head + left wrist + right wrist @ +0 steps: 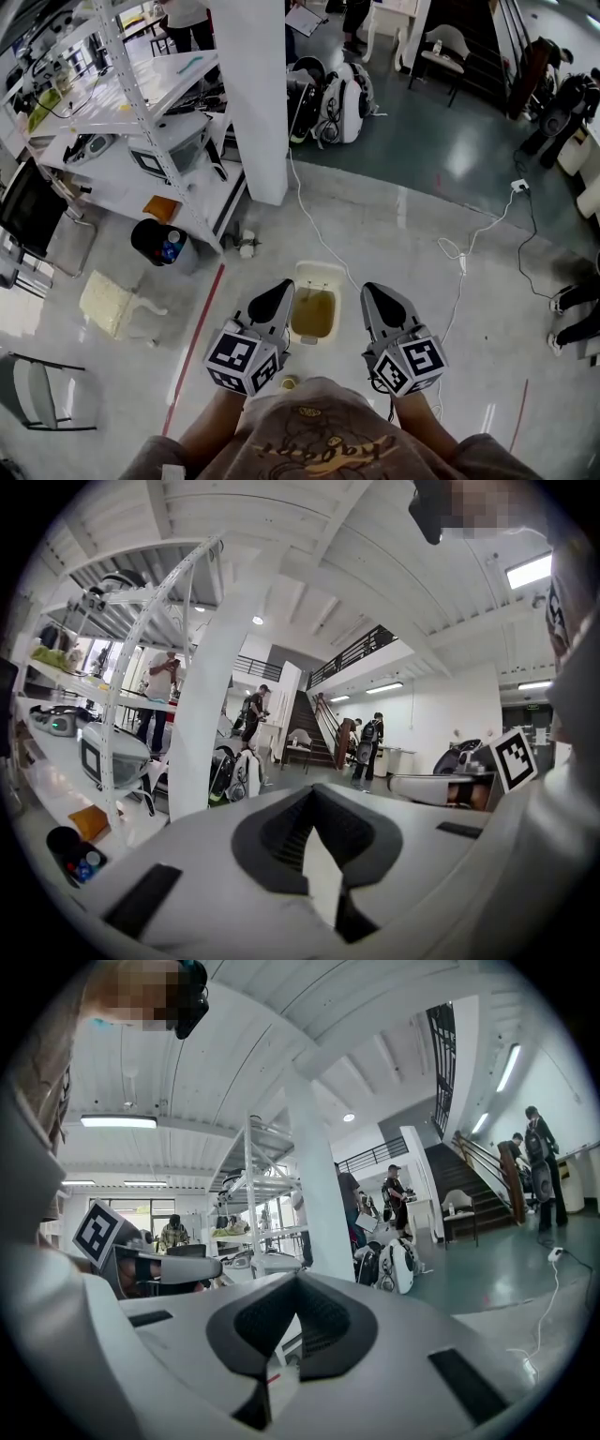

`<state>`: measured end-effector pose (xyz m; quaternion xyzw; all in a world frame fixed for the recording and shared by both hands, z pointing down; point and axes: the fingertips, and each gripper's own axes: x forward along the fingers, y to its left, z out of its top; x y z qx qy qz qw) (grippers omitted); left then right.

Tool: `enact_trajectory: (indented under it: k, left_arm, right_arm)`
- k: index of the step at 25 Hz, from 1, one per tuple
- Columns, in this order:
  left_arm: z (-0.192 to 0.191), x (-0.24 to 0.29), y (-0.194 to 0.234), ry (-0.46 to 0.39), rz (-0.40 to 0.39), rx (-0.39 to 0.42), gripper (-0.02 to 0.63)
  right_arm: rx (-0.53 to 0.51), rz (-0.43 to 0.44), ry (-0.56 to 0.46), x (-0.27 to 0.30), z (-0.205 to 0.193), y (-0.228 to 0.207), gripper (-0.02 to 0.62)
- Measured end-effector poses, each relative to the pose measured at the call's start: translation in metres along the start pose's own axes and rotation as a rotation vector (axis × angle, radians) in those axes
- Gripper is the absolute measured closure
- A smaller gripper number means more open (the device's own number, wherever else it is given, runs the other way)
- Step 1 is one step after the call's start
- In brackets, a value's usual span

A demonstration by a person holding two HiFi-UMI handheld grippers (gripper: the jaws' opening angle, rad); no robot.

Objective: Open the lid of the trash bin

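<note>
Left gripper: jaws closed tip to tip, empty. White pillar left of centre; shelving rack at far left.

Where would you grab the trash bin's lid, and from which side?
Probably the free edge of the lid, from above on the person's side: it seems to stand tipped back behind the trash bin, hinged at the far rim, so that thin edge fits between two jaws.
</note>
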<state>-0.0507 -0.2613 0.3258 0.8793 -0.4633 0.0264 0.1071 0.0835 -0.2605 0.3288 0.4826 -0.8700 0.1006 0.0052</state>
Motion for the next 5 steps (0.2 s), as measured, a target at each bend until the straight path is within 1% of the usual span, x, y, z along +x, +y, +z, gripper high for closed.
enact_trajectory:
  k: [5]
  left_arm:
    - [-0.0070,0.0029,-0.0022,0.014,-0.007,0.006,0.617]
  right_arm:
    - [0.000,0.002,0.005,0.0005,-0.0038,-0.0049,0.566]
